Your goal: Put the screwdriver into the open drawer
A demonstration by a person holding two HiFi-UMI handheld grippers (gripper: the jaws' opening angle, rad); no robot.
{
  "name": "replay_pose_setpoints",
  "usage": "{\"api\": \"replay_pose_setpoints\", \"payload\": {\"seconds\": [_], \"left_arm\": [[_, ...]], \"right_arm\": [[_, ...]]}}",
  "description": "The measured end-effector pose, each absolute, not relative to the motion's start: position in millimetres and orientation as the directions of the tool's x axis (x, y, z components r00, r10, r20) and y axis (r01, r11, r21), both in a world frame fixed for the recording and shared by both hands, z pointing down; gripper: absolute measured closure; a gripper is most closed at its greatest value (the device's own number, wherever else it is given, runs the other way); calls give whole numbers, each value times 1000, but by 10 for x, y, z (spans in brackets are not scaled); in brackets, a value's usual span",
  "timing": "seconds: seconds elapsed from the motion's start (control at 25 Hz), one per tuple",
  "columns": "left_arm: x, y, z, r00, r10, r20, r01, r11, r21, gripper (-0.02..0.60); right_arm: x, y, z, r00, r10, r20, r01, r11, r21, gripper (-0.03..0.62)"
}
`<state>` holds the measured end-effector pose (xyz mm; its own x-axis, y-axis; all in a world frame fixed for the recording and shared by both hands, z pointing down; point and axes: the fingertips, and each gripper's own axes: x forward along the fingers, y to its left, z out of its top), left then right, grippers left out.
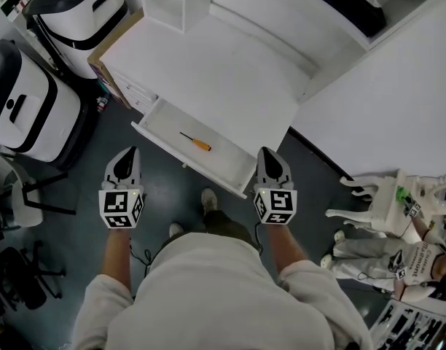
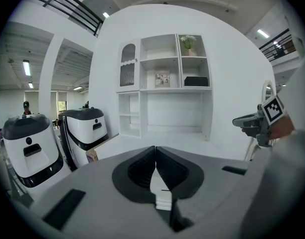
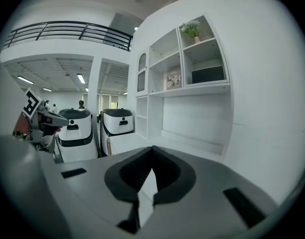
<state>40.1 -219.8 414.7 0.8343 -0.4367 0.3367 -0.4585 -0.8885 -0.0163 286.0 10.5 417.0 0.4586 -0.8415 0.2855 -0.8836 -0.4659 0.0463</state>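
Right tool (image 1: 270, 154) is clenched on nothing, and so is the left tool (image 1: 127, 154). The screwdriver (image 1: 196, 142) already lies in the open drawer (image 1: 185, 162), about midway between them, running ten-to-four with its handle at four. Only the head view shows it; both gripper views face shelves (image 2: 167, 73).

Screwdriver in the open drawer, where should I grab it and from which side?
On the screwdriver, take the orange handle, thicker than the thin dark shaft. It lies flat on the floor of the drawer, so come straight down from above, jaws across its length; the walls likely block a sideways approach.
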Motion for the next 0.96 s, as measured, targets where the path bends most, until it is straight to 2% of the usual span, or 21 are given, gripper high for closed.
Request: {"api": "replay_pose_setpoints", "payload": {"seconds": [0.96], "left_arm": [[382, -2144, 4152, 836, -431, 339, -450, -893, -23, 576]], "right_arm": [[2855, 62, 4160, 460, -844, 277, -883, -466, 49, 591]]}}
